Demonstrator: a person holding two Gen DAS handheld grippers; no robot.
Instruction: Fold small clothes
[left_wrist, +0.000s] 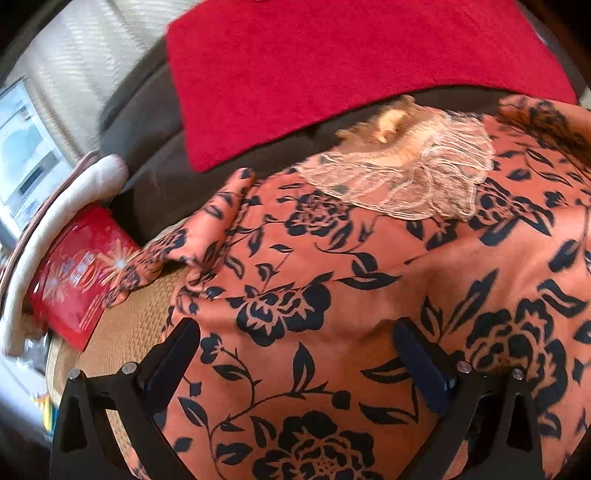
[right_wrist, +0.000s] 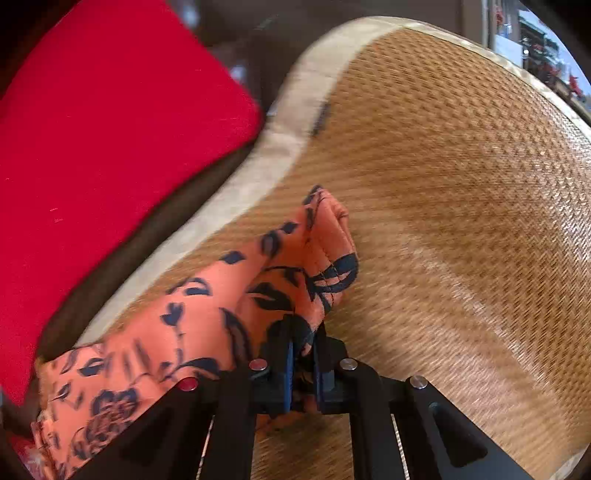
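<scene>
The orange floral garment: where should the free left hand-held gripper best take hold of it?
Probably the other sleeve, at its cuff end lying loose over the woven mat, coming from the left edge. The orange floral garment lies flat elsewhere, harder to pinch.

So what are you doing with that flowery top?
Someone is folding it with two hand-held tools. The top lies spread on a woven mat. The right tool has pinched a sleeve. The left tool is open above the cloth, gripping nothing.
</scene>
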